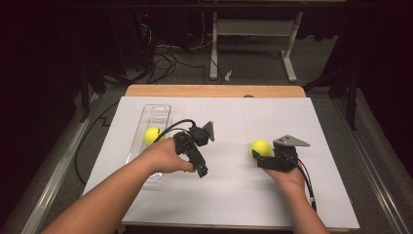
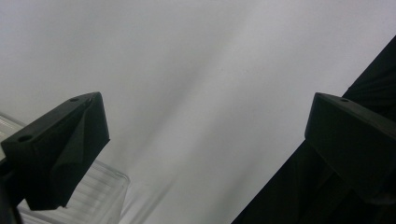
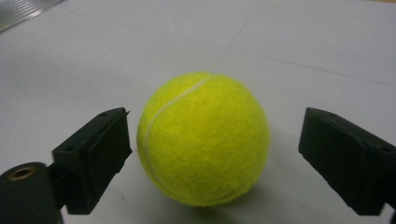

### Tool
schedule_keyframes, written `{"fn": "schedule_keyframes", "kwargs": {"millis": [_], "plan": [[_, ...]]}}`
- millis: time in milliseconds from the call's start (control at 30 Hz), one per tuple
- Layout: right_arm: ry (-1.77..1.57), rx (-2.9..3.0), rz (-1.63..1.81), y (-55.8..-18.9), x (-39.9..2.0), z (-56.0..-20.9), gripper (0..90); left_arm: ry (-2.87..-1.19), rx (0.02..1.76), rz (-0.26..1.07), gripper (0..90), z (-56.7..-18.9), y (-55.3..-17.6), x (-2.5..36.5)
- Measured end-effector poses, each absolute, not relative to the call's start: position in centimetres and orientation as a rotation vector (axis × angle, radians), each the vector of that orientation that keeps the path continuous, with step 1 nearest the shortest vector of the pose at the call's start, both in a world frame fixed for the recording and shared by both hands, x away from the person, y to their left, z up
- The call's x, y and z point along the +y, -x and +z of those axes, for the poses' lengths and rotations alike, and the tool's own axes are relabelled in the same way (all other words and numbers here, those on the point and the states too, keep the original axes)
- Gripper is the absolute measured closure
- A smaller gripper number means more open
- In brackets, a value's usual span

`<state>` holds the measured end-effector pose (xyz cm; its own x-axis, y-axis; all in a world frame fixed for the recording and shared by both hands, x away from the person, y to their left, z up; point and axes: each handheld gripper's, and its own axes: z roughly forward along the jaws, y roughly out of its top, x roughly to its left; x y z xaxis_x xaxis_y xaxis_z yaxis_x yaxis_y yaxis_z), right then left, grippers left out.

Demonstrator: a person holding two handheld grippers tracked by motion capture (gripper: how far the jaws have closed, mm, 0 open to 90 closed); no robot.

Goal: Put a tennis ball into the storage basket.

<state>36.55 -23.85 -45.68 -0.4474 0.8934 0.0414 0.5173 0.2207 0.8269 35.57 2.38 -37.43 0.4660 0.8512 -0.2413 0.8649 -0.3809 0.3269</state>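
High view, hand hides tray point(image 1: 157, 114) – second ball point(image 1: 151, 135) half-seen

A dim room with grey floor point(image 1: 253, 63) strewn with cables point(image 1: 165, 61) lies beyond the white-covered wooden table point(image 1: 214, 91), where a white desk frame point(image 1: 253, 29) stands against a dark background.

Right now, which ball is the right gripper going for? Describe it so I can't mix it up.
On the white table sheet, look at the right half. The tennis ball lies bare there, between the right gripper's jaws. The other ball sits in the clear tray on the left.
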Motion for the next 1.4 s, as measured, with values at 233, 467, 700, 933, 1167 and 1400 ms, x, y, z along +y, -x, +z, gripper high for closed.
{"fn": "schedule_keyframes", "kwargs": {"millis": [233, 467, 700, 933, 1167, 1400], "plan": [[-1.313, 2.073, 1.101, -36.71, -23.42, -45.95, 16.0, -2.315, 1.436, -0.043, 0.7, -37.54, -35.51, 2.35], [-1.312, 2.087, 1.095, -36.86, -23.49, -46.08, 21.6, -2.313, 1.434, -0.041, 0.7, -37.5, -35.47, 2.38], [-1.313, 2.117, 1.085, -37.01, -23.28, -46.32, 25.1, -2.315, 1.431, -0.041, 0.7, -37.49, -35.51, 2.43], [-1.311, 2.123, 1.075, -37.0, -23.05, -46.33, 26.8, -2.315, 1.432, -0.039, 0.7, -37.49, -35.5, 2.42], [-1.301, 2.131, 1.068, -36.93, -23.06, -46.27, 27.6, -2.301, 1.445, -0.036, 0.7, -37.46, -35.5, 2.49], [-1.303, 2.133, 1.072, -36.9, -23.16, -46.23, 27.9, -2.315, 1.44, -0.035, 0.7, -37.66, -35.49, 2.42]]}}
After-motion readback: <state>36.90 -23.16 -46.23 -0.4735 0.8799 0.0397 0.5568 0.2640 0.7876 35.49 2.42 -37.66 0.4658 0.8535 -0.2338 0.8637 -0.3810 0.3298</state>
